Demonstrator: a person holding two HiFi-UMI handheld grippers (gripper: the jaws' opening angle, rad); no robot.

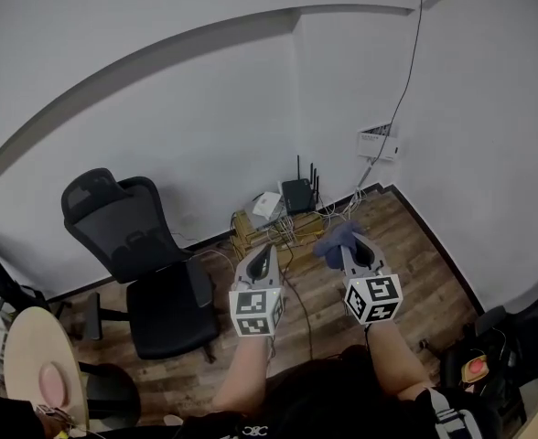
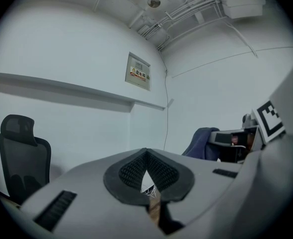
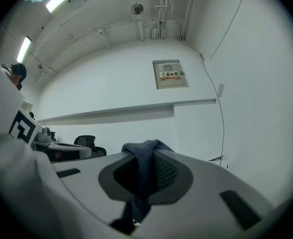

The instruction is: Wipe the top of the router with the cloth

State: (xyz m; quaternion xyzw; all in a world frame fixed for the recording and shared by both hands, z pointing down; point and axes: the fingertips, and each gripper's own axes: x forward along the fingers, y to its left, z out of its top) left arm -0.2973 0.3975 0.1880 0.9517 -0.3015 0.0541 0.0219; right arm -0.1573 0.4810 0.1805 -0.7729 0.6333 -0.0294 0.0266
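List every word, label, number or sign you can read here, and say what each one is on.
Wall panel label: seems to read "配电箱", but too blurred to be sure.
Marker cubes: square patterns only, no letters.
Router: any print is too small to read.

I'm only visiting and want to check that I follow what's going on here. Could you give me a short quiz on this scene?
1. True or false: the cloth is lying on the router.
2. Where is the router? A: high on the wall. B: low in the room's corner, among cables. C: in the person's lap.
3. Fill in: the left gripper has its jaws shut on ____.

Key: 1 false, the right gripper has the cloth clamped in its jaws, away from the router. 2 B. 3 nothing.
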